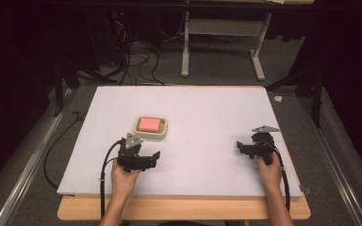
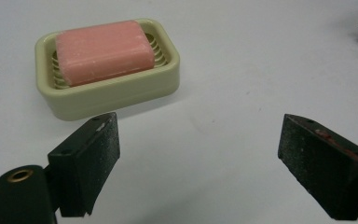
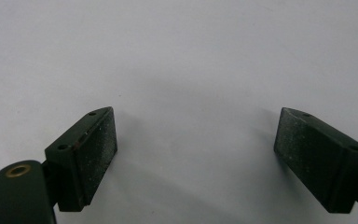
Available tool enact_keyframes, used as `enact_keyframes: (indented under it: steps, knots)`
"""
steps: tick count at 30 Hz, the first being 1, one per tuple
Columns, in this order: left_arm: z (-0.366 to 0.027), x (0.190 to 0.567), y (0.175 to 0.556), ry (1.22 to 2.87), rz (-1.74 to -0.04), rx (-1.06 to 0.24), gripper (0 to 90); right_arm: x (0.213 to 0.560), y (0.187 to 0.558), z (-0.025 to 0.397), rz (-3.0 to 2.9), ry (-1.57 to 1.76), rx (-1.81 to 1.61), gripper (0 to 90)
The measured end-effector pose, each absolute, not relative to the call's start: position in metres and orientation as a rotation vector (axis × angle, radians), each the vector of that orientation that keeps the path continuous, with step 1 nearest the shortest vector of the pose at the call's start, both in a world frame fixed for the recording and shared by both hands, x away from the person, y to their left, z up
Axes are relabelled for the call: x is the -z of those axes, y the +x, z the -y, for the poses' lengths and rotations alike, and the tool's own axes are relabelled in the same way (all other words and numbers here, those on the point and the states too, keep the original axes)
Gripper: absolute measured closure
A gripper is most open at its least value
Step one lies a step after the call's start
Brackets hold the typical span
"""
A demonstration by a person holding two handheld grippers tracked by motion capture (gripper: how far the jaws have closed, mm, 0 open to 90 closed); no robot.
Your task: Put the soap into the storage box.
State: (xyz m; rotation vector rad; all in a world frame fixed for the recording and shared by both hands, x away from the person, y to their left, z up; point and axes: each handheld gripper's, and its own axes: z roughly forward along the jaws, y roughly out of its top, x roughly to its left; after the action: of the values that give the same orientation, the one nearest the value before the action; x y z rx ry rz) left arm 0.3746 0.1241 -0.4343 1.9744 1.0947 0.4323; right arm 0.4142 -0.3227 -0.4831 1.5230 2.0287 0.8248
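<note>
My two hand-held grippers, left (image 1: pixel 156 155) and right (image 1: pixel 238 145), gaped empty; one pink soap (image 2: pixel 104 51) half hid its dish (image 2: pixel 116 91).

The pink soap (image 2: pixel 103 51) looks waxy and matt, lying in a smooth, slightly glossy cream plastic dish (image 2: pixel 116 91). The counter (image 1: pixel 207 108) is matt white; the black jaws have rough, gritty faces.
</note>
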Motion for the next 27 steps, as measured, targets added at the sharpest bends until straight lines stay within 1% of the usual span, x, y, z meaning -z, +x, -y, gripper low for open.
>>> enact_keyframes:
  steps: [27]
  knots:
    - [-0.107, 0.452, 0.386, 2.028, -1.104, -0.380, 14.3, 0.483, 0.414, 0.323, -2.028, 1.523, -0.825, 13.6]
